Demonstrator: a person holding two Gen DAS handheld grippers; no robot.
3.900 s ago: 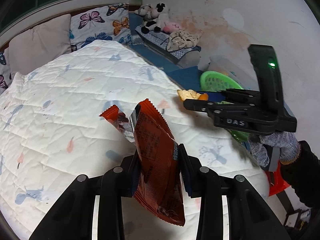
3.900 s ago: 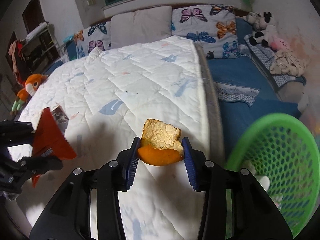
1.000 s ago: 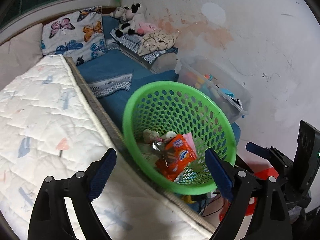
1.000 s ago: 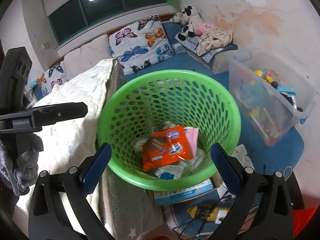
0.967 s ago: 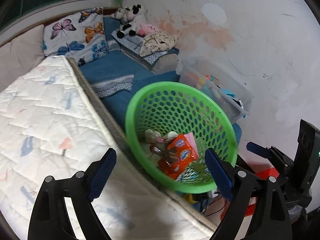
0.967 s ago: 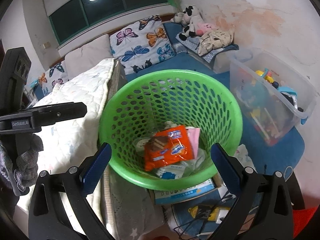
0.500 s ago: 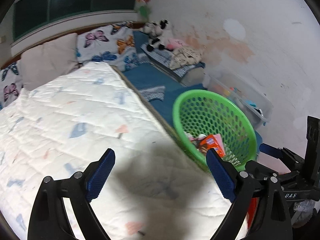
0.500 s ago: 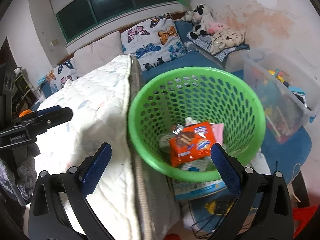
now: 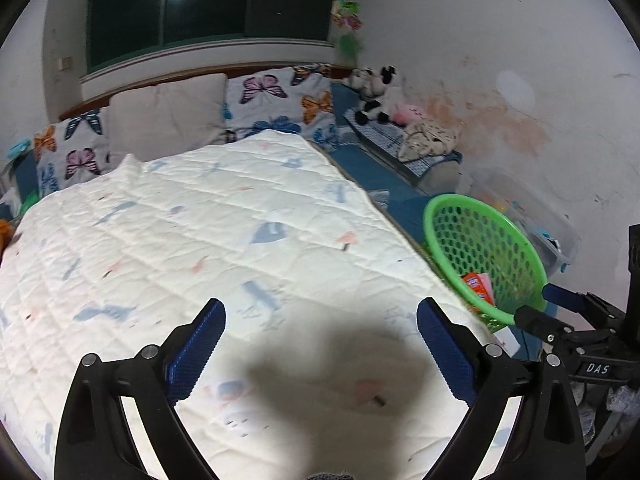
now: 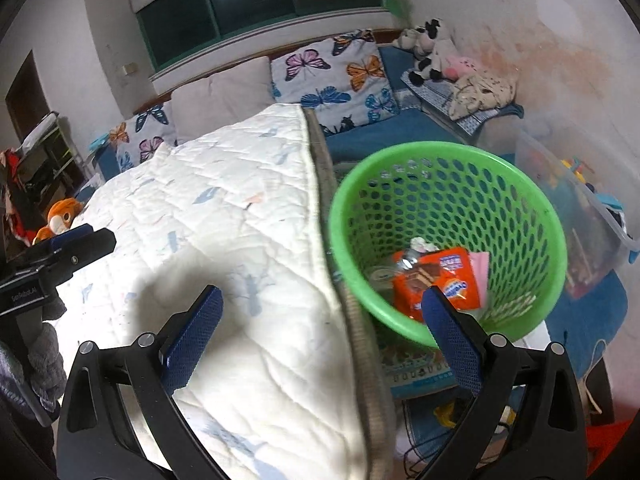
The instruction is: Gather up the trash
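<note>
A green mesh basket stands on the floor beside the bed. An orange snack wrapper lies in it on other scraps. My left gripper hovers over the white quilt; its jaws are opening, with nothing between them. My right gripper is open and empty above the quilt's edge, its right finger over the basket rim. Each gripper shows at the edge of the other's view: the right gripper and the left gripper. A small dark speck lies on the quilt.
Butterfly pillows and a plain pillow line the bed's head. Plush toys sit on a blue bench by the stained wall. A clear storage box stands right of the basket. A book and cables lie under it.
The wrapper and the orange peel have left the grippers; the wrapper lies in the basket. Over the last second both views swung left from the basket toward the quilt.
</note>
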